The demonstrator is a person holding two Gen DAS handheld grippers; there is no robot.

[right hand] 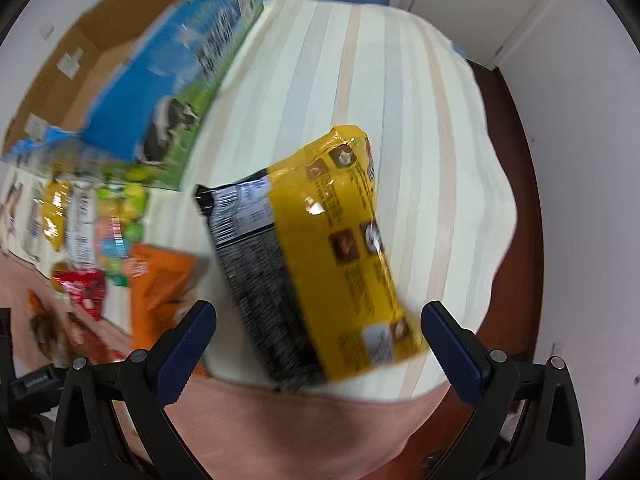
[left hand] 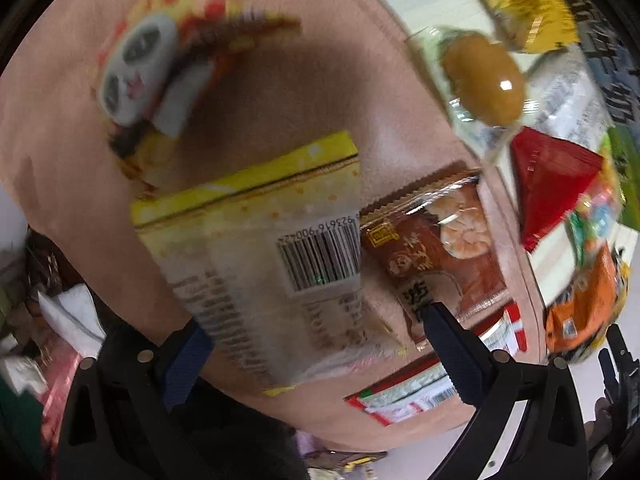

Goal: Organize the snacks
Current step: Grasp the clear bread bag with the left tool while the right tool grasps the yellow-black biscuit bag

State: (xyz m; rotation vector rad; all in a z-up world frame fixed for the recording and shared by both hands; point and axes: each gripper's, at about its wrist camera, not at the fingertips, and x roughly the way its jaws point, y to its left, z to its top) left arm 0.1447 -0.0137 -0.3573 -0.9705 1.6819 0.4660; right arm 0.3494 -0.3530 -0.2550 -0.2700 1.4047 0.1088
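Observation:
In the left wrist view my left gripper (left hand: 316, 340) is open above a pale yellow snack packet with a barcode (left hand: 264, 256) lying on a pink cloth (left hand: 280, 80). A brown shrimp-picture packet (left hand: 436, 248) lies beside its right finger. In the right wrist view my right gripper (right hand: 320, 340) is open, with a yellow and black snack bag (right hand: 316, 256) between the fingers, lying on a striped cloth (right hand: 400, 80). I cannot tell whether the fingers touch it.
A panda-print packet (left hand: 140, 64), a clear packet with a brown snack (left hand: 484, 80), red (left hand: 552, 184) and orange (left hand: 584, 300) packets lie around. An open blue cow-print carton (right hand: 168, 80) stands at the left, with several packets (right hand: 100, 232) and an orange bag (right hand: 160, 288) below it.

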